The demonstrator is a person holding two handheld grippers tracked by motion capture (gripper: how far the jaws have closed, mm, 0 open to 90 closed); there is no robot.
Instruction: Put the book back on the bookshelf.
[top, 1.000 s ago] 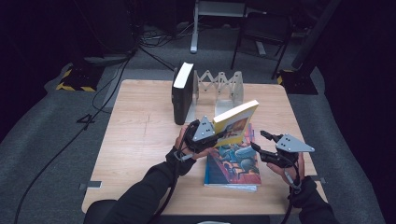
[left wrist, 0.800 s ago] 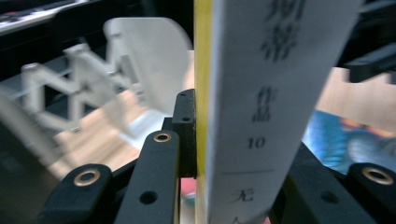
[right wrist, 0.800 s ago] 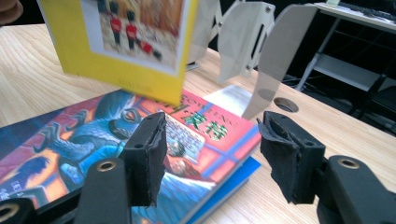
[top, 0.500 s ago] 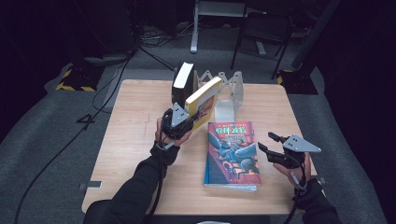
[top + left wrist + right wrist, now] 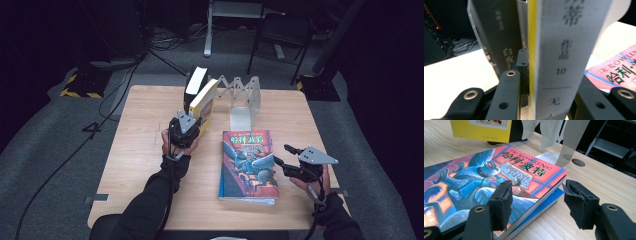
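High view: the left tool [image 5: 186, 131] clamped a yellow book [image 5: 203, 102] upright against a black book [image 5: 194, 86] at the rack [image 5: 245, 97].
Right tool [image 5: 295, 162] hung with jaws apart beside the colourful book [image 5: 247, 162], which lay flat atop a blue one on the pale wooden surface [image 5: 145, 150]. Around it the room was dark, with grey carpet [image 5: 55, 150], loose cables and chair legs behind.

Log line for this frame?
left gripper: shut on yellow book, beside black book | right gripper: open, by stack
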